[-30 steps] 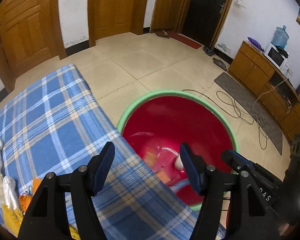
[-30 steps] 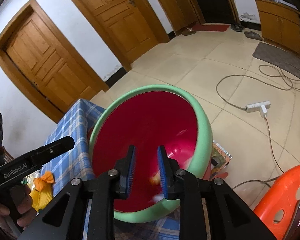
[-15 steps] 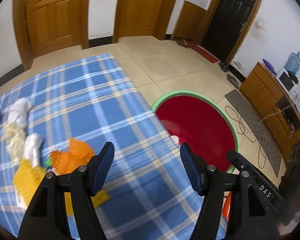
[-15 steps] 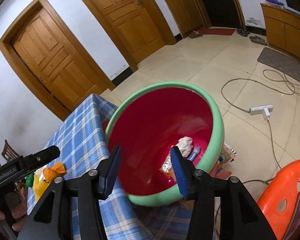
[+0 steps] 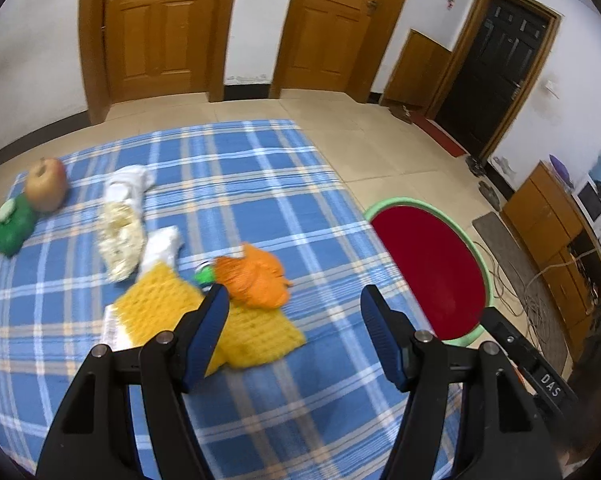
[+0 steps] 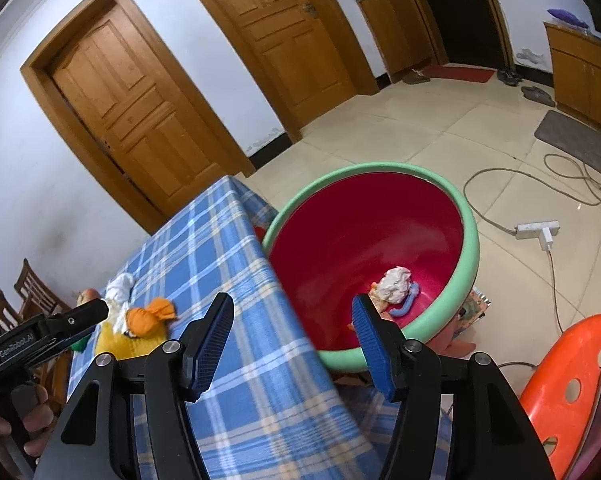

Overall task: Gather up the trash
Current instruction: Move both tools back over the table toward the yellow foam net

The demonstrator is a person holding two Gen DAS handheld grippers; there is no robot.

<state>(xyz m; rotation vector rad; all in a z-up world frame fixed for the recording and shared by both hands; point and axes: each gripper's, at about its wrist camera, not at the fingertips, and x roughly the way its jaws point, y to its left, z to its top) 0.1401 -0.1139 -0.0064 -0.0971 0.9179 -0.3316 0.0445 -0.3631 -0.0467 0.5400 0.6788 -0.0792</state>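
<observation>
Both grippers empty, trash left on the checked table beside the red basin.

Left wrist view: left gripper point(image 5: 292, 307) wide, nothing between jaws, above the orange wad point(image 5: 256, 282) and yellow net point(image 5: 204, 320) on the table point(image 5: 260, 176); best to drop straight over the wad, centre it, then close. Right wrist view: right gripper point(image 6: 290, 320) jaws have just been opening, nothing between them; white crumple point(image 6: 396, 279) lies inside the basin point(image 6: 470, 256), which sits just past the table edge.
</observation>
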